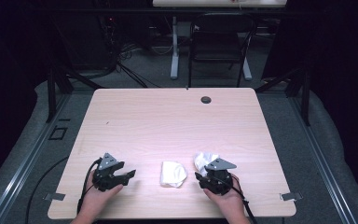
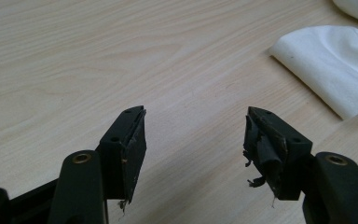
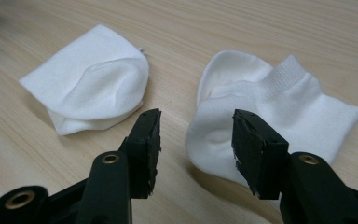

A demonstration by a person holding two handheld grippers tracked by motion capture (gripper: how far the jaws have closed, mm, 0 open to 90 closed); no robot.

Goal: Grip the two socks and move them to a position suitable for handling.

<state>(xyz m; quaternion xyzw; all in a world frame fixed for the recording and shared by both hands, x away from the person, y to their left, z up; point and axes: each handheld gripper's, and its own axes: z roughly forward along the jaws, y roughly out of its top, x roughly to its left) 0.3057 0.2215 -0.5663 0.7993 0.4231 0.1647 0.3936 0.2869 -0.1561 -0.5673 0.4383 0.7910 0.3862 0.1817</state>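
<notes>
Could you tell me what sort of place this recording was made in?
Probably a lab or office workspace: a bare wooden desk with a cable grommet, a black chair behind it, and tangled cables on grey carpet.

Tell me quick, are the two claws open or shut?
Left gripper: open, holding nothing.
Right gripper: open, holding nothing, jaws just above the unfolded sock.

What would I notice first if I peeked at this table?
Two white socks on the pale wooden table: a folded sock near the front middle, and a looser sock just right of it. A hand holds a black gripper on each side, the left gripper and the right gripper, both open.
</notes>
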